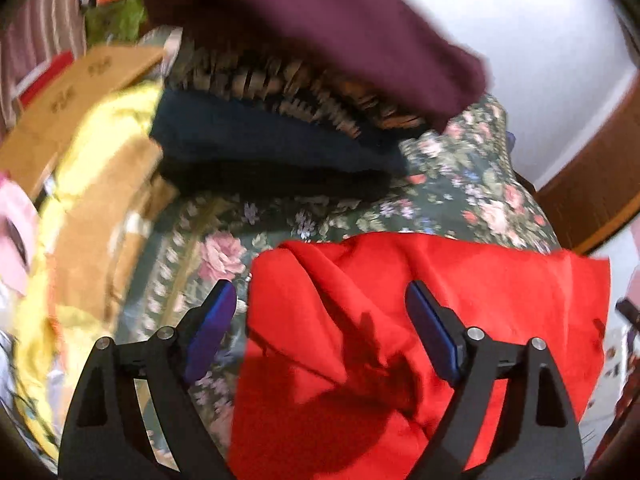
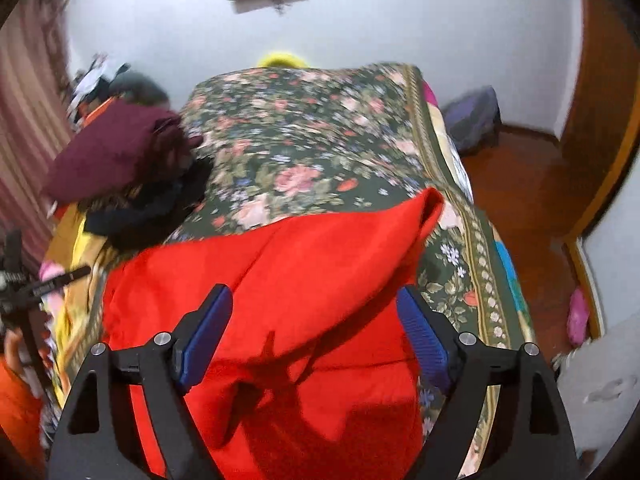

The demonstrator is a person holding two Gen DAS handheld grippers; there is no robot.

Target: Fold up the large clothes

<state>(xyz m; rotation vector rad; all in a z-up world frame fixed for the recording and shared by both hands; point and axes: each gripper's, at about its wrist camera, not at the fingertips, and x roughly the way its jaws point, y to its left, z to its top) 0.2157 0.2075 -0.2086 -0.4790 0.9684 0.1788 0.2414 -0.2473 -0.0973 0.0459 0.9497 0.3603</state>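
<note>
Lying rumpled, soft red cloth (image 2: 304, 280)

Both views are brightly and evenly lit, and the white wall (image 2: 380, 32) is rendered pale without glare. Dark, sharp-edged shadows are cast on the red cloth (image 1: 460, 280) between the fingers of each gripper. Motion blur is seen over the far clothes pile (image 1: 280, 92) and the floral bedspread (image 2: 304, 136). Strong fisheye bending and dark vignetting are seen at the corners
</note>
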